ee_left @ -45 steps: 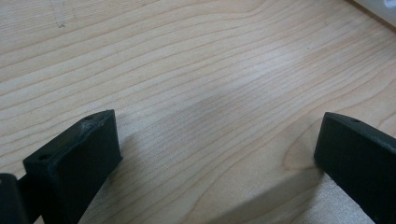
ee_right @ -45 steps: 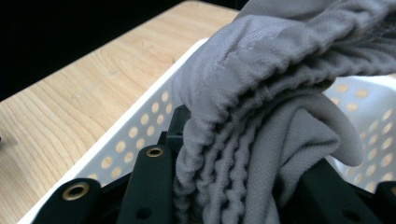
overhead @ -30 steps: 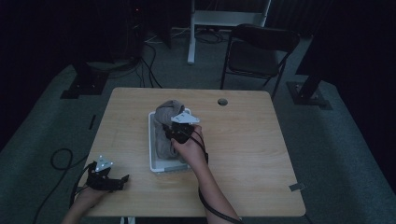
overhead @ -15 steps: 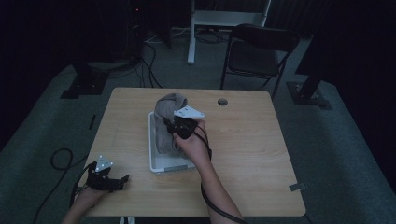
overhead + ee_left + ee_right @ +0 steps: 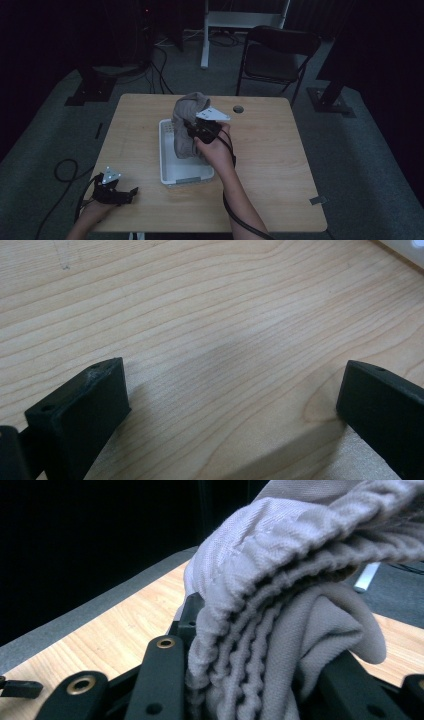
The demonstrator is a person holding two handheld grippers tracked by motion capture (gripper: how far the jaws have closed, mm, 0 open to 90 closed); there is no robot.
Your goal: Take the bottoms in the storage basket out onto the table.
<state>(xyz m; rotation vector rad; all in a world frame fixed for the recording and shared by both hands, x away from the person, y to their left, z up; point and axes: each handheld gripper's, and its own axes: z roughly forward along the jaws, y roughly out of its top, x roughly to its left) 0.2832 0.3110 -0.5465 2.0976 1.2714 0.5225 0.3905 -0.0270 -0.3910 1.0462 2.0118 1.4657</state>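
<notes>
Jaws of the right gripper (image 5: 192, 131) are clamped on a bunched grey cloth (image 5: 187, 120), lifted above the far end of the white tray (image 5: 186, 175) at mid-desk. Those of the left gripper (image 5: 131, 191) stand wide apart over bare wood by the desk (image 5: 280, 165) near-left edge, well clear of the tray; open surface spreads to the right

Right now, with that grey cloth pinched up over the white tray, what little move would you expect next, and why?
Probably a further lift: the right gripper has the grey cloth bunched between its jaws, but the lower folds hang into the white tray. The left gripper rests open on the table.
</notes>
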